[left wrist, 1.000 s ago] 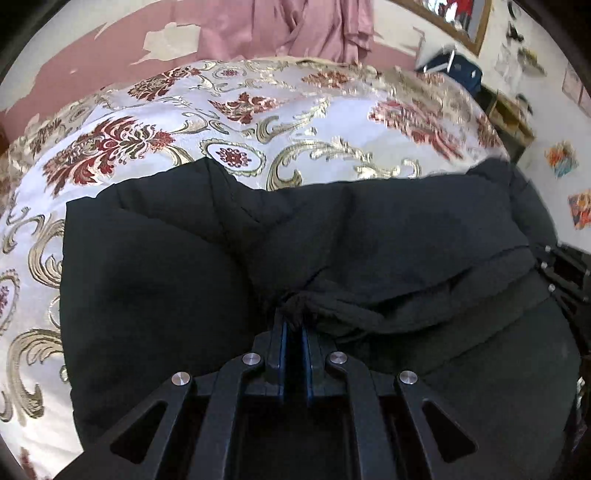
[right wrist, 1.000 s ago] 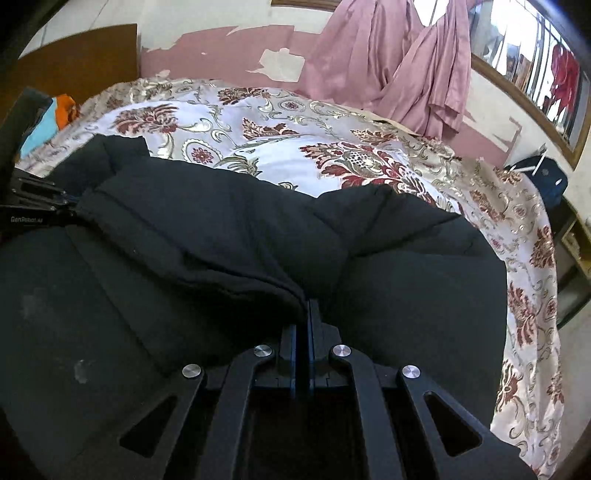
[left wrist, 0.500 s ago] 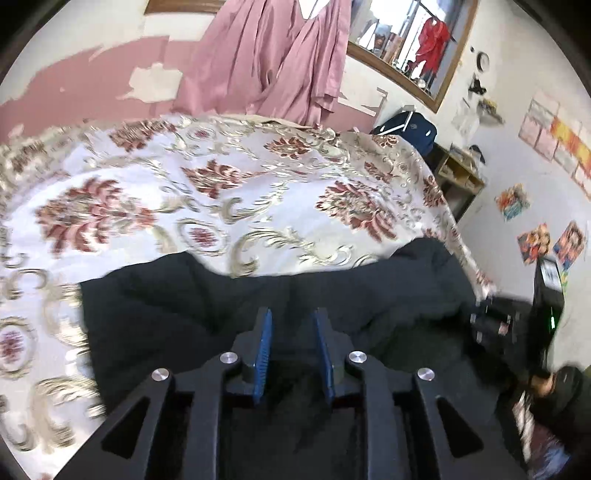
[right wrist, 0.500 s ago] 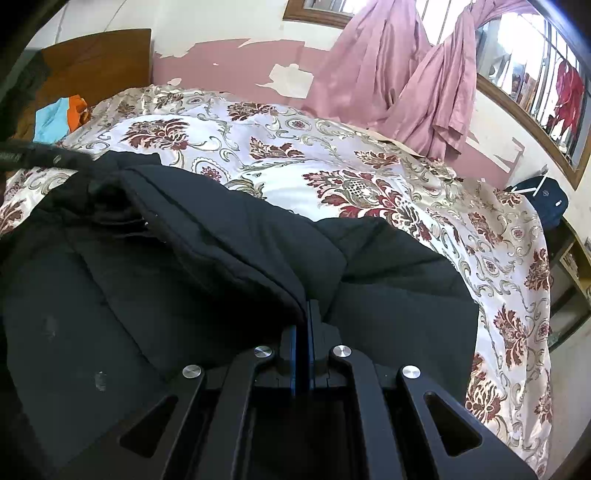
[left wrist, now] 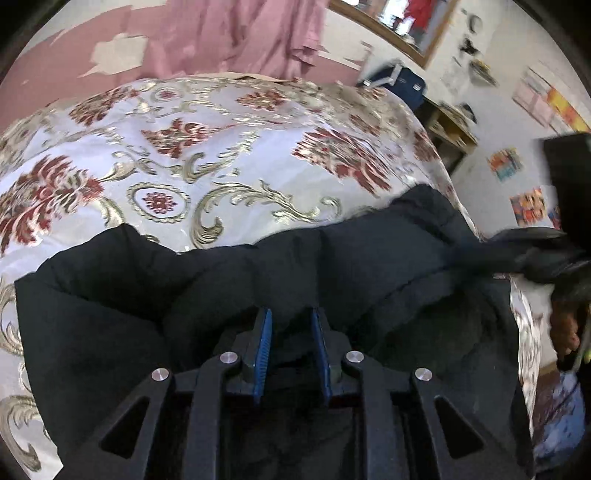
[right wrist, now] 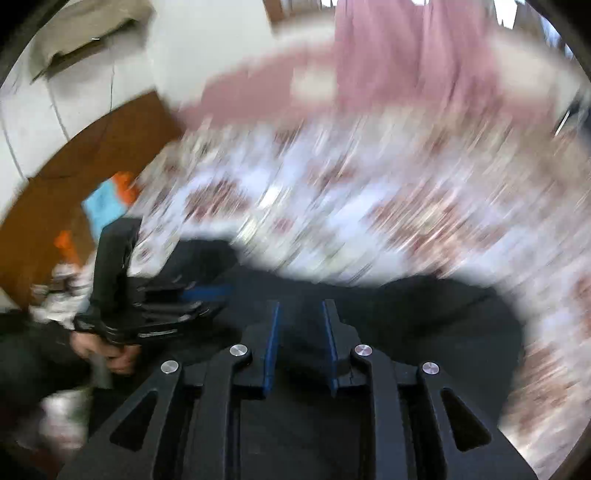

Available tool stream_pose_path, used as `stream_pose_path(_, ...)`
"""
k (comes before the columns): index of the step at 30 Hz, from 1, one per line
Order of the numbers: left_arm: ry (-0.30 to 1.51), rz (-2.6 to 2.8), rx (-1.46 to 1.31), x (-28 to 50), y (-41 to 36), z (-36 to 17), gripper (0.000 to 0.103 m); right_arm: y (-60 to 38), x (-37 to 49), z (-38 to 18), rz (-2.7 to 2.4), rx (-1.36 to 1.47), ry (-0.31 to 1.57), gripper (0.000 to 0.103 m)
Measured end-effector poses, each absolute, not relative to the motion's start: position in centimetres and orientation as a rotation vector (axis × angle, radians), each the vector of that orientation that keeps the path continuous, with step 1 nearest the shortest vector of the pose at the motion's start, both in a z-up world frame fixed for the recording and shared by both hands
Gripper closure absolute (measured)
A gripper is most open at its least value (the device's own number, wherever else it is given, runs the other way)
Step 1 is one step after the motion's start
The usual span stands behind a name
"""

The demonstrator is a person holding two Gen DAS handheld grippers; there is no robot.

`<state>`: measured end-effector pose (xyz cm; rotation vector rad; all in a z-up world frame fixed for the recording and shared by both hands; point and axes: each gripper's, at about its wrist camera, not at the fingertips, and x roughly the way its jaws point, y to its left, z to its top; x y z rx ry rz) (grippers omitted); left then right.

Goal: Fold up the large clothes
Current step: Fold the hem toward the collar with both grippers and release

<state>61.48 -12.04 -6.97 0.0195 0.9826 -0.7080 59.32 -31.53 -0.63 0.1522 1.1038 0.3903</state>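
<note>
Left wrist: both grippers, left gripper (left wrist: 290,325) and right gripper (right wrist: 301,317), have released the black jacket (left wrist: 147,288); left jaws narrowing, right jaws widening, both empty; fold laid on bed (left wrist: 221,155).

bedspread (left wrist: 229,155): white, with red flowers and gold scrolls, covering the bed
curtain (left wrist: 255,37): pink, hanging behind the bed
wall (left wrist: 55,70): pink paint, peeled in pale patches
mirror (left wrist: 402,26): wood-framed, on the white wall to the right
pictures (left wrist: 526,206): colourful sheets stuck on that wall
headboard (right wrist: 85,173): brown wood, blurred
cloth (right wrist: 105,206): blue and orange, beside the headboard
</note>
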Motion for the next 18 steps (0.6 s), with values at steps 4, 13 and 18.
stream_pose_path(4,1.002,-0.758,0.175,61.1,-13.2,-7.9,0.083,-30.0,58.7,-5.3,0.342,-0.033,1.257,0.086)
stream_pose_path(13,1.007,-0.547,0.347,65.4,-17.4,-10.9,0.084,-34.0,63.1,-9.1,0.239,0.156,1.164,0.103)
stream_pose_path(18,0.996,-0.492,0.319,67.1,-17.7,-12.5,0.085,-34.0,64.7,-10.9,0.251,0.244,1.089,0.103)
